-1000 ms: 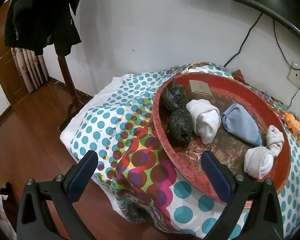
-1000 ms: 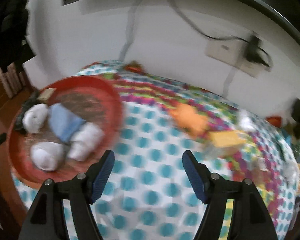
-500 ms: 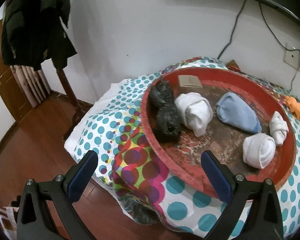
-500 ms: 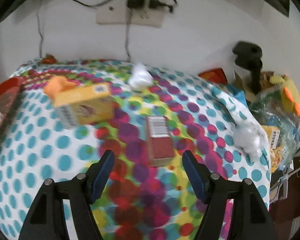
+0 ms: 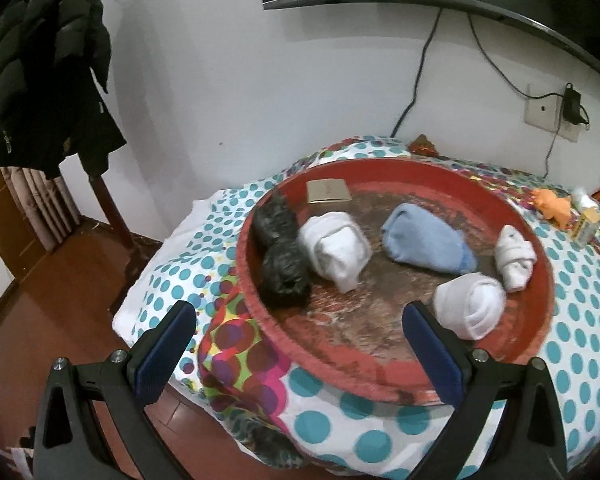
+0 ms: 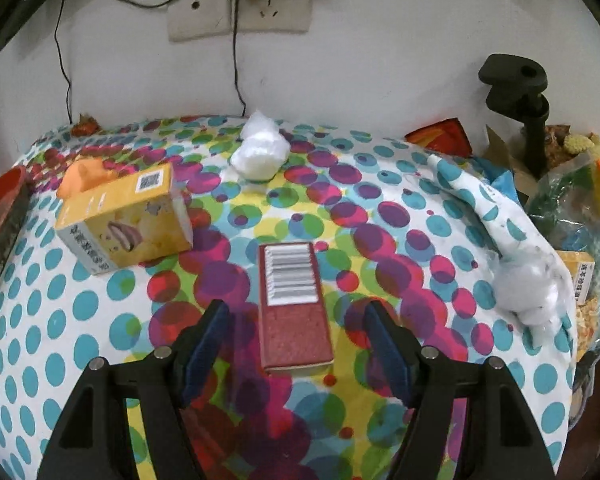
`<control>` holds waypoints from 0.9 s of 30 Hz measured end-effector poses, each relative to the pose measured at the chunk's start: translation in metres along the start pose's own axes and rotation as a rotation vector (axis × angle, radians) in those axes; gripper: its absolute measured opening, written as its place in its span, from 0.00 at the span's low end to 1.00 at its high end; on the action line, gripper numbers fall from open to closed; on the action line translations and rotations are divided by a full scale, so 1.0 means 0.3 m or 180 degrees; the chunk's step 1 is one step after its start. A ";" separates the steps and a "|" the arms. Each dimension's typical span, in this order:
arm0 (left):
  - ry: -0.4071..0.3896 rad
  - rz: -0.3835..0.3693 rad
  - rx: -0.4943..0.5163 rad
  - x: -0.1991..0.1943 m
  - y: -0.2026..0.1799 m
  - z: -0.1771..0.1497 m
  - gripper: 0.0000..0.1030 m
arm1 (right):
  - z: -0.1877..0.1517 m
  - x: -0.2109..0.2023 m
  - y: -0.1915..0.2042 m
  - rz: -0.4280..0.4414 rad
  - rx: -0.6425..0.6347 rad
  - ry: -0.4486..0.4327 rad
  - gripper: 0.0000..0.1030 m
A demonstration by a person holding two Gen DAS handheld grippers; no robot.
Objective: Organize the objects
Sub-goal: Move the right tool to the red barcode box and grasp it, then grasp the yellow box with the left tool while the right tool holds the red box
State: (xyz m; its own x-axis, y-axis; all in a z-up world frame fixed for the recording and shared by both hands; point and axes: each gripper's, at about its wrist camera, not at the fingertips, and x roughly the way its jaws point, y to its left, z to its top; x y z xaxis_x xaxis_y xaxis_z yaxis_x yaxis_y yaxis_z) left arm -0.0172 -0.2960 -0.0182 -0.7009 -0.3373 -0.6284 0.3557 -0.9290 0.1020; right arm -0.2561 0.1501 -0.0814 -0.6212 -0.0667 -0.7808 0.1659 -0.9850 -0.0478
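A dark red box [image 6: 294,308] with a barcode label lies flat on the dotted tablecloth, between the two blue pads of my right gripper [image 6: 296,328]. The jaws are closing, with a gap on each side, so the pads do not touch the box. A yellow box [image 6: 128,220] lies to its left. In the left wrist view, a round red tray [image 5: 380,372] holds two black bundles [image 5: 282,276], white rolled cloths [image 5: 336,250], a blue cloth [image 5: 424,244] and a small cardboard box [image 5: 328,191]. My left gripper [image 5: 296,344] hangs open over the tray's near rim, holding nothing.
A white plastic wad [image 6: 260,150] and an orange toy [image 6: 82,172] sit behind the boxes. More bags and a black clamp stand [image 6: 516,92] crowd the right edge. Cables run to a wall socket [image 6: 240,16]. A dark coat [image 5: 44,76] hangs left of the table.
My right gripper swung right from the tray side, then dropped over the red box, which now lies between its pads. The left gripper pulled back, bringing more of the tray into view.
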 end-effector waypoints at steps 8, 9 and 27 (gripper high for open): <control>-0.0145 -0.0138 0.0477 -0.082 -0.203 0.079 1.00 | -0.009 -0.010 0.021 0.0112 -0.0054 -0.0014 0.29; -0.0162 -0.0211 0.0535 -0.095 -0.240 0.094 1.00 | -0.012 -0.013 0.023 0.0123 -0.0071 -0.0018 0.29; 0.0042 -0.1884 0.1618 -0.027 -0.987 0.220 1.00 | -0.042 -0.042 0.015 0.0123 -0.0020 -0.0011 0.29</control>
State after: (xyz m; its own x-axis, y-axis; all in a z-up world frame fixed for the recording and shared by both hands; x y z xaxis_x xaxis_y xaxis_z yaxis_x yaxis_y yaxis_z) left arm -0.1575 -0.0282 0.0076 -0.6771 0.2350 -0.6974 -0.4044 -0.9105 0.0858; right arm -0.2378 0.1484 -0.0796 -0.6170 -0.1053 -0.7799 0.1946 -0.9806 -0.0215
